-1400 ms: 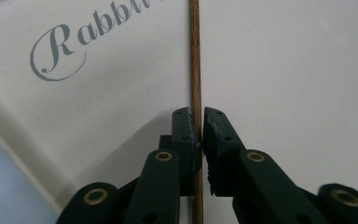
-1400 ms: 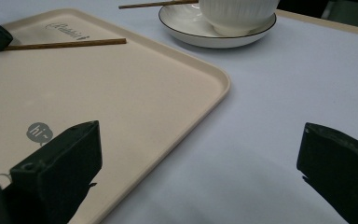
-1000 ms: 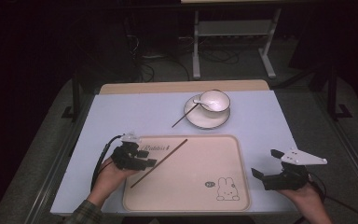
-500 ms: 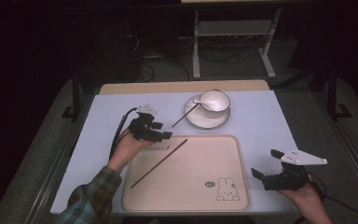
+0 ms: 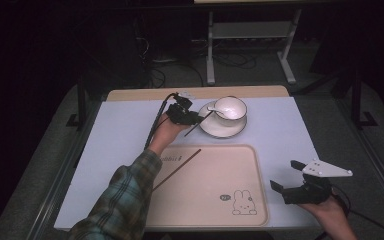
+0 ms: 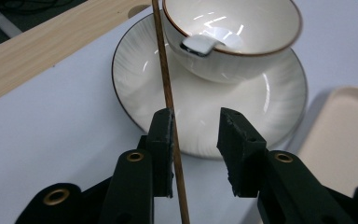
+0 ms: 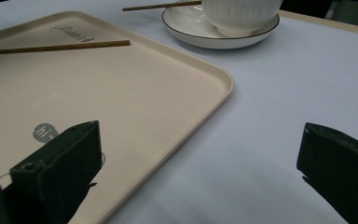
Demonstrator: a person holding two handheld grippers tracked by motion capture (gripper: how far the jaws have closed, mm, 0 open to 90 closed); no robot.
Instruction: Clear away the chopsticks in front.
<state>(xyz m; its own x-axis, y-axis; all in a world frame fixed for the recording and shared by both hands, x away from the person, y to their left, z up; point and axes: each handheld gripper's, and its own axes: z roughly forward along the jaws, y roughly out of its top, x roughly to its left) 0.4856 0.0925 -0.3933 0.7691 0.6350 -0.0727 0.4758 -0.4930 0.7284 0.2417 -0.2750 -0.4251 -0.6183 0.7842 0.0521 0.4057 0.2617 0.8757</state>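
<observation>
A white bowl (image 5: 231,109) with a spoon (image 6: 200,44) in it stands on a white saucer (image 5: 223,127) at the far middle of the table. A brown chopstick (image 6: 165,70) leans on the saucer's rim. My left gripper (image 5: 195,119) reaches in from the saucer's left, and its jaws have just been closing. In the left gripper view the chopstick runs between them against the left jaw, while the right jaw stands apart from it. A second chopstick (image 5: 177,170) lies on the beige tray (image 5: 215,165). My right gripper (image 5: 284,176) rests open right of the tray, holding nothing.
The tray with its rabbit print (image 5: 243,202) takes up the near middle of the pale table (image 5: 120,130). A wooden strip (image 5: 130,94) runs along the far edge. Bare tabletop lies between the tray's right rim (image 7: 223,88) and the right gripper.
The left hand has moved from the tray's upper left corner up and to the right, to the saucer. The chopstick on the tray and the right gripper have stayed put.
</observation>
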